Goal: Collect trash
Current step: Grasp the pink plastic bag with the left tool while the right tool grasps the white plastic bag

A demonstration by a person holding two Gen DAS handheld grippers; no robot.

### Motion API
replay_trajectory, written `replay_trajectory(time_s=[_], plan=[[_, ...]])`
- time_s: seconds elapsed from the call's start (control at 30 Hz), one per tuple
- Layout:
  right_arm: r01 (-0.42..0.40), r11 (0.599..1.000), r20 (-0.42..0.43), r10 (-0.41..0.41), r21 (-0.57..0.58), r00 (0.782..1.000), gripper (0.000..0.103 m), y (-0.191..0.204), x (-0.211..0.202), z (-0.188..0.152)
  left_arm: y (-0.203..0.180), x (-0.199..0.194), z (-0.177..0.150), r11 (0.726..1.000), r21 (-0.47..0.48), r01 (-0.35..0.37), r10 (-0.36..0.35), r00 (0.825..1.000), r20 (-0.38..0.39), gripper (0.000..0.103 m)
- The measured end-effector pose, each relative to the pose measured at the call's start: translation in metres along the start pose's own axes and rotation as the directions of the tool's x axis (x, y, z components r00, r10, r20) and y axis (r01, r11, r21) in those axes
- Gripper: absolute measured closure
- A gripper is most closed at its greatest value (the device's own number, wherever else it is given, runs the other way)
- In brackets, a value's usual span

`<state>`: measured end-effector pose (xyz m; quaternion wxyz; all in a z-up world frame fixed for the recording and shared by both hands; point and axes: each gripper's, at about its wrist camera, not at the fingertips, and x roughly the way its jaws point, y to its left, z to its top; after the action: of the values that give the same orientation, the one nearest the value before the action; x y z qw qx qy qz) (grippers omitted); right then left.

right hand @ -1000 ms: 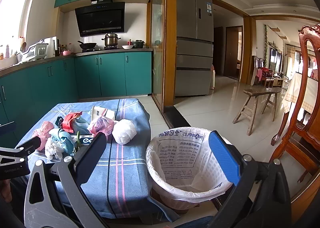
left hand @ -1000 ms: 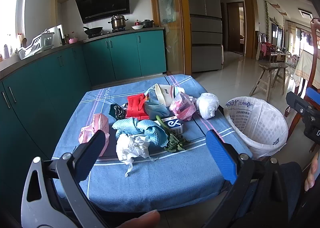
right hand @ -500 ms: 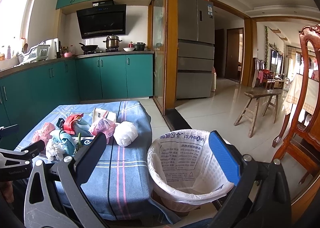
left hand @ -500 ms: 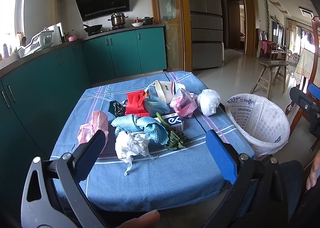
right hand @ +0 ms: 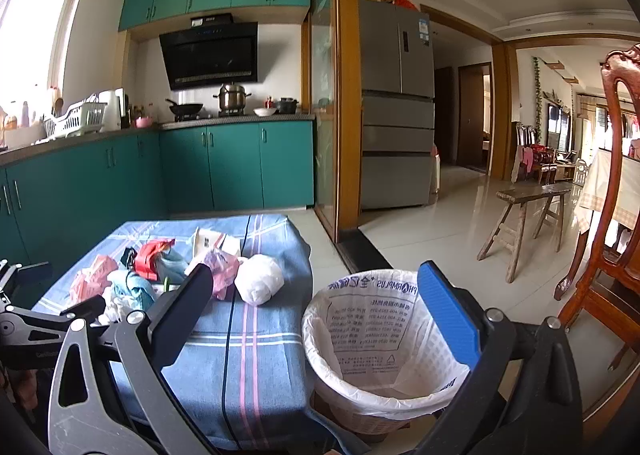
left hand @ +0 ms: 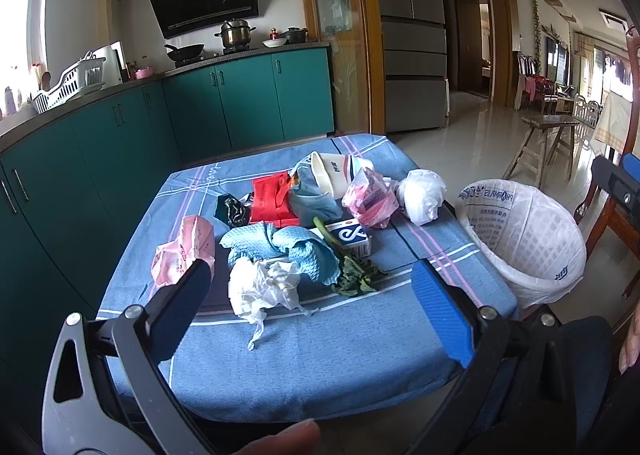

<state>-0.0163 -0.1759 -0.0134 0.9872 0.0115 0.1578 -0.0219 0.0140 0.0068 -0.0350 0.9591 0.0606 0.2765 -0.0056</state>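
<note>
A pile of trash lies on a low table with a blue cloth [left hand: 304, 351]: crumpled white paper [left hand: 262, 287], a blue rag [left hand: 280, 245], a pink wrapper [left hand: 184, 251], a red packet [left hand: 272, 201], a white-blue box [left hand: 348, 237], a pink bag [left hand: 370, 197], a white bag ball [left hand: 424, 191], green leaves [left hand: 356, 277]. A bin with a white liner [left hand: 524, 239] stands right of the table, also in the right wrist view [right hand: 380, 339]. My left gripper [left hand: 312, 307] is open, empty, before the white paper. My right gripper [right hand: 316, 315] is open, empty, near the bin.
Teal kitchen cabinets [left hand: 224, 103] run along the left and back. A fridge [right hand: 396, 107] stands behind. A wooden bench [right hand: 528, 211] and a wooden chair [right hand: 608, 223] stand on the tiled floor to the right of the bin.
Both grippers have eased slightly forward and upward; the table and bin sit a little lower in the views. Both stay open and empty.
</note>
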Motion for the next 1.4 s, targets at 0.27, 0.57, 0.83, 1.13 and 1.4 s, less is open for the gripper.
replay_trajectory(time_s=[0.27, 0.57, 0.83, 1.13, 1.4], plan=[[0.0, 1.0, 0.026, 0.0, -0.03, 1.0, 0.003, 0.006, 0.014, -0.003, 0.08, 0.023, 0.004, 0.983, -0.045, -0.18, 0.179, 0.983, -0.027, 0.003], [-0.242, 0.969, -0.153, 0.234, -0.036, 0.96, 0.015, 0.022, 0.109, 0.009, 0.192, 0.06, 0.009, 0.943, -0.242, -0.229, 0.182, 0.963, -0.2, 0.046], [-0.355, 0.935, -0.345, 0.34, 0.021, 0.875, 0.039, 0.054, 0.216, 0.006, 0.166, 0.116, 0.026, 0.987, -0.157, -0.03, -0.013, 0.965, -0.263, 0.012], [-0.296, 0.954, -0.469, 0.241, -0.048, 0.85, 0.025, 0.067, 0.282, -0.021, 0.166, 0.172, 0.021, 0.983, -0.178, -0.049, -0.021, 0.927, -0.374, 0.012], [-0.4, 0.915, -0.462, 0.376, 0.05, 0.803, 0.039, 0.05, 0.272, -0.023, 0.174, 0.177, 0.007, 0.973, -0.229, -0.031, -0.063, 0.917, -0.393, 0.057]])
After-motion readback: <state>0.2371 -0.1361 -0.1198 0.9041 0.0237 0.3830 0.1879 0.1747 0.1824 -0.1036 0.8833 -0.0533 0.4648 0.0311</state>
